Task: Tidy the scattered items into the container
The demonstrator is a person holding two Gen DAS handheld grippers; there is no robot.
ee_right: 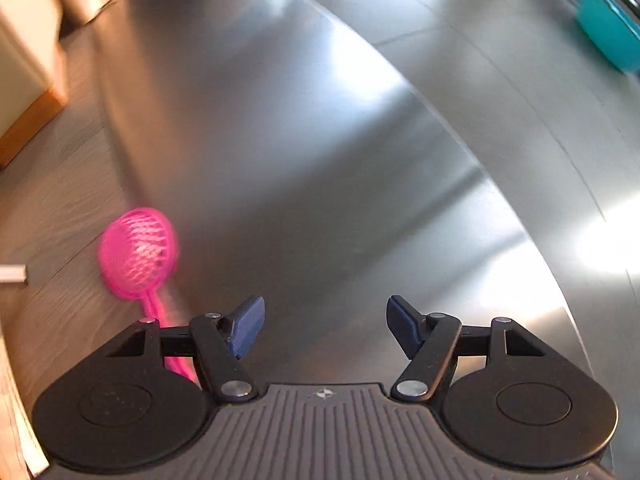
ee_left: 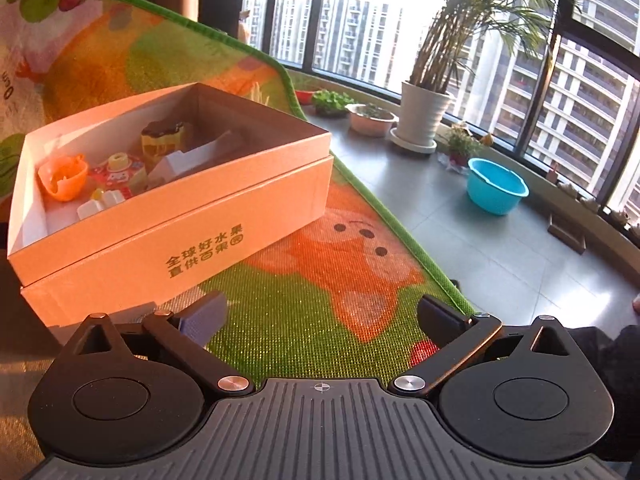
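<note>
Two hand-held grippers are in view, one per camera, and both are empty. The left gripper has its jaws spread wide over a woven play mat with nothing between the pads. Just beyond its left finger stands one open orange box, the container, resting on the mat with its near long wall facing the camera. Inside the box I count about six small toys, among them one orange cup-shaped piece at the left end, one yellow and brown piece near the middle and one white block beside it; the rest are too small and crowded to count with certainty. The mat's green border runs diagonally to the right of the box, and past it the grey tiled floor lies open up to one blue basin and a row of potted plants by the window. The right gripper has its jaws parted over bare grey floor. One pink mesh scoop lies on the floor to its left, blurred, its handle running behind the left finger.
</note>
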